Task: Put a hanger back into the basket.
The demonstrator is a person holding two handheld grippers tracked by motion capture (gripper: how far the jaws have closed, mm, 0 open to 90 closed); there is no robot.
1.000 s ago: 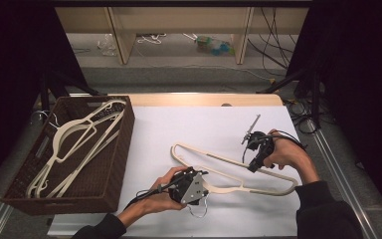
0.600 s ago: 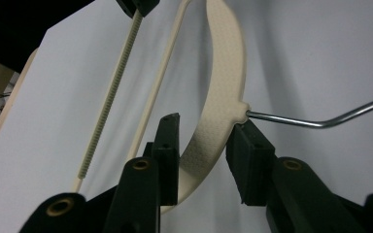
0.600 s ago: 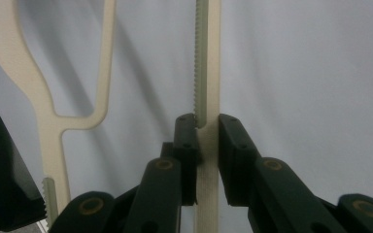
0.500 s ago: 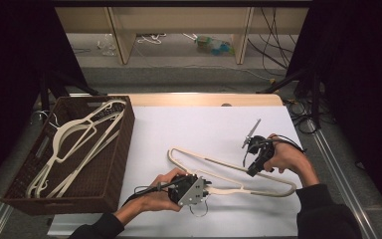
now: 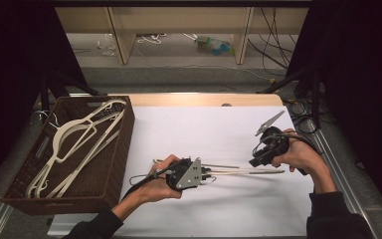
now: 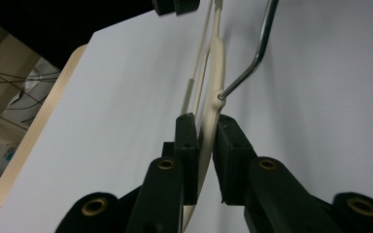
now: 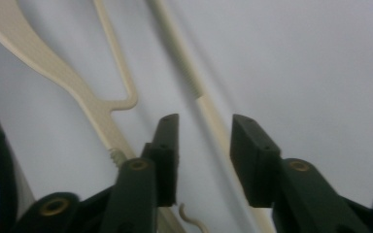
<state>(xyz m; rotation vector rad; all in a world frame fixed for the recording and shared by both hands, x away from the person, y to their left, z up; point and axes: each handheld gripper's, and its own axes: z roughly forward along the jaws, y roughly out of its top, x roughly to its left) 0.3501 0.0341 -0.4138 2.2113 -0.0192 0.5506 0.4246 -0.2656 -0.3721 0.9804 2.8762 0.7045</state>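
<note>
A: What's in the basket (image 5: 15,191)?

B: Brown woven one, well off to the outer side of your left gripper (image 5: 210,174). Cream hangers (image 5: 77,144) piled in it, overlapping; can't count them exactly. One hook pokes over the far rim.

A: And the hanger (image 5: 243,172) I'm working?

B: On the white table sheet (image 5: 204,129), betw. your two grippers, seen edge-on from the high view. Your left gripper is clenched on it; jaws have just been closing, cream arm pinched betw. the pads.

A: High view doesn't show that pinch.

B: Right, left gripper view does: hanger (image 6: 212,97) runs straight out ahead of the jaws, metal hook (image 6: 252,58) bending off to one side just past the tips. Right gripper shows dark at the far end of it.

A: Right gripper (image 5: 256,160)?

B: Released. Jaws have just been opening; right gripper view shows the thin bar (image 7: 209,109) in the gap, pads off it. The hanger's wider arm w/ a notch sits beside the one jaw. High view gives none of that detail.
</note>
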